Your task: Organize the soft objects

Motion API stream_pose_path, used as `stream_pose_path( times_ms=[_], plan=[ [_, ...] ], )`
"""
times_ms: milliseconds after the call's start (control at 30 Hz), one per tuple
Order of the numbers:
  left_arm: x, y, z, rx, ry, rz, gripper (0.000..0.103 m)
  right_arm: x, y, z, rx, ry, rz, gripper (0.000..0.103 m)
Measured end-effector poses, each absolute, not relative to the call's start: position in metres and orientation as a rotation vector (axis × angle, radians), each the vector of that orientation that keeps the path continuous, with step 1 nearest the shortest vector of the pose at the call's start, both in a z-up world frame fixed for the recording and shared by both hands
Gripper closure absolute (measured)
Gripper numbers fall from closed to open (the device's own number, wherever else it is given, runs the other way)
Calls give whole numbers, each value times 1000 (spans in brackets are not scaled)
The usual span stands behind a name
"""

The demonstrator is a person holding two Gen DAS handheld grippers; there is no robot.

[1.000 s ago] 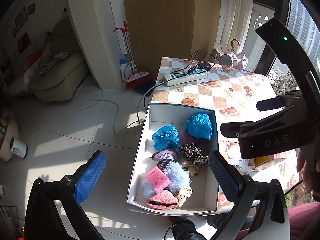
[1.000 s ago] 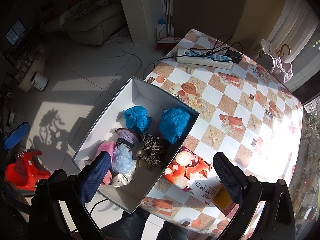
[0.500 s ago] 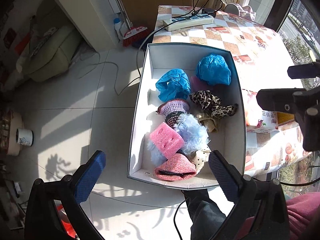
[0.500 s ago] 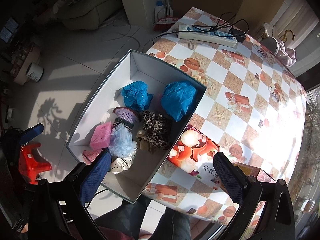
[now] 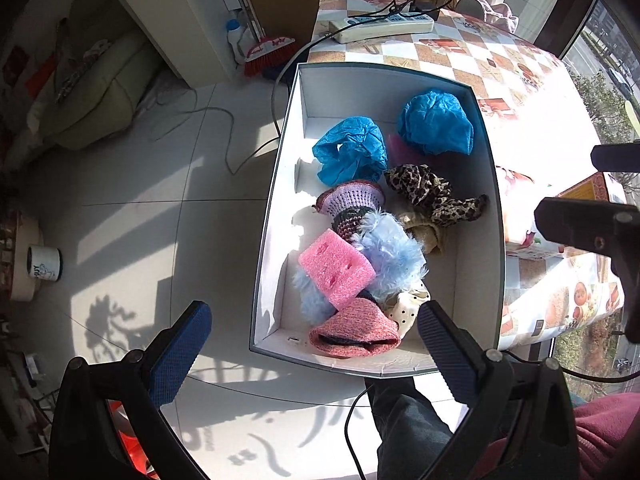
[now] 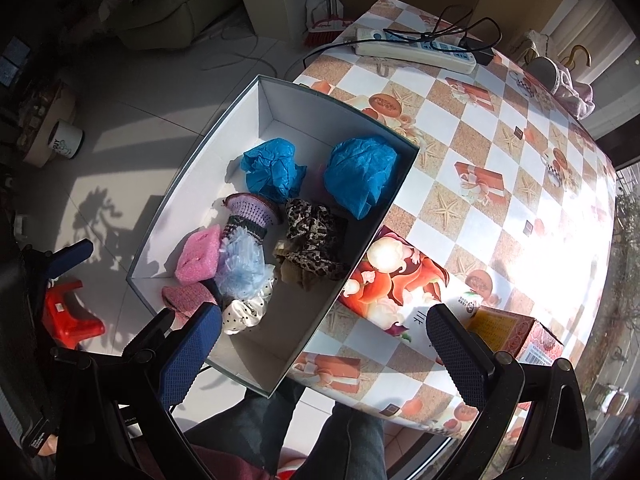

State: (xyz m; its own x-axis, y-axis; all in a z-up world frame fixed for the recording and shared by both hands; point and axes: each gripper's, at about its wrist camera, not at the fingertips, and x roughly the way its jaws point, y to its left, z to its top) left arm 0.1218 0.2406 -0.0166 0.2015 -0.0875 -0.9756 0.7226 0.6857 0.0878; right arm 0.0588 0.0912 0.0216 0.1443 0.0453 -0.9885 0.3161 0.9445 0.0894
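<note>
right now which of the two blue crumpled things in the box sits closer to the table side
The rounder blue bundle, against the box wall that borders the table. The other blue bundle, looser and more opened out, lies toward the floor-side wall.

1. A white mug [image 5: 44,268] on the floor at the left of the left wrist view carries blue letters that look like "BUY"; a small picture sits under them. The same mug [image 6: 66,143] in the right wrist view shows "UY", the first letter being cut off.
2. The printed carton [image 6: 404,284] on the counter, just beside the white box, bears large dark Chinese characters on its white panel; only part of them shows and they cannot be read.
3. The orange-yellow box [image 6: 516,332] next to it has a barcode label near its lower edge; its fine print is too small to read.
</note>
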Motion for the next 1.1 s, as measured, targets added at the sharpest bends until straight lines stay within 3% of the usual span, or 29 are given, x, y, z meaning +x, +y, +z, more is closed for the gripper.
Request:
stream_pose_path(
  times_ms=[1100],
  plan=[
    [118,239,-42,660,1318,-622,0,71,99,4,252,1472,-175,0]
  ],
)
